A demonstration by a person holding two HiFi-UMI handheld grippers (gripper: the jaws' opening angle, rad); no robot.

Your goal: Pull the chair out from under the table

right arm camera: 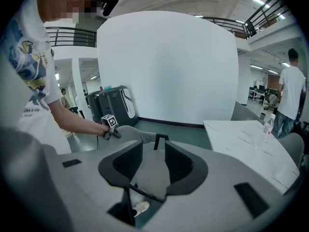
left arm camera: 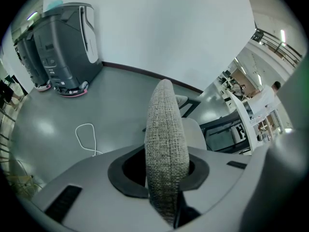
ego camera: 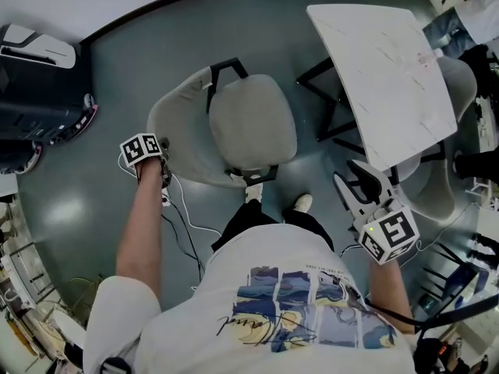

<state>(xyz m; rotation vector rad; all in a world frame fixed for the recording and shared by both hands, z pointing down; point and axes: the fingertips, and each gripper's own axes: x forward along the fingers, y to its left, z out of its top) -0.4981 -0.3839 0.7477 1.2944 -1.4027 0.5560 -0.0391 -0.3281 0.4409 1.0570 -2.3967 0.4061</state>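
Observation:
A grey fabric chair stands on the floor left of the white table [ego camera: 390,72], its seat [ego camera: 253,123] out from under the tabletop. Its curved backrest [ego camera: 175,135] wraps the seat's left side. My left gripper [ego camera: 164,167] is shut on the backrest's rim, and in the left gripper view that woven edge [left arm camera: 164,134] fills the space between the jaws of my left gripper [left arm camera: 164,173]. My right gripper [ego camera: 360,179] hovers open beside the table's near corner, holding nothing. In the right gripper view the chair seat [right arm camera: 152,170] shows beyond the jaws of my right gripper [right arm camera: 153,164].
A dark grey machine [ego camera: 39,84] stands by the wall at the left. A white cable [ego camera: 185,226] trails over the floor below the left gripper. A second grey chair [ego camera: 460,92] sits at the table's right side. My shoe [ego camera: 301,202] is near the chair's base.

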